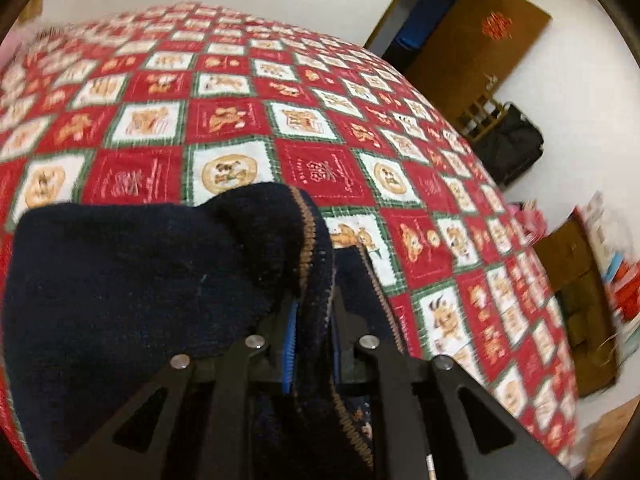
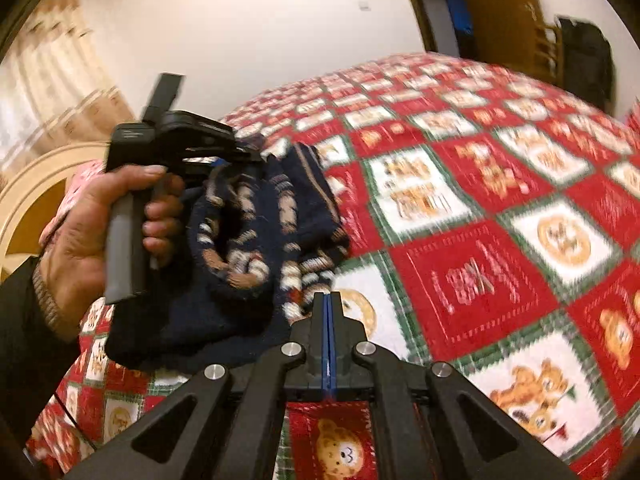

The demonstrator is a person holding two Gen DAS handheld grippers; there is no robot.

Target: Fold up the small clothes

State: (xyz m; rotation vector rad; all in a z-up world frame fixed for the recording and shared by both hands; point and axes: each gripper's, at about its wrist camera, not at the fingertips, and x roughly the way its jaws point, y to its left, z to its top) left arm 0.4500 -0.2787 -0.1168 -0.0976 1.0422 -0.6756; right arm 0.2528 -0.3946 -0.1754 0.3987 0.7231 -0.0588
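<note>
The small navy knitted sweater (image 2: 240,240), trimmed in tan with cream and brown bands, hung bunched over the near left part of the bed (image 2: 500,240), lifted rather than spread flat on the red, white and green patchwork quilt (image 1: 224,120).

Furthest left, a person's hand (image 2: 100,224) gripped the handle of the left gripper (image 1: 312,344). Its jaws pinched a thick fold of the sweater's ribbed, tan-edged hem; the dark knit draped off to the left and hid whatever lay beneath.

Just right of that bundle, the right gripper (image 2: 328,320) hovered over the quilt with its jaws pressed together. I saw only a thin blue line between the pads, and no cloth that I could make out, though the sweater's edge lay very close to the tips.

Both views were smeared, so I judged that the garment was being carried or shaken out into place. No fold had yet been made, and the job looked barely begun.

The next move, as I saw it, called for lowering the sweater flat onto open quilt. The right jaws would then need to open and take an opposite corner or shoulder, so the cloth could be pulled taut. Dragging it one-handed risked leaving it crumpled.

Further right, the quilt ran bare toward the brown door (image 1: 472,44).
</note>
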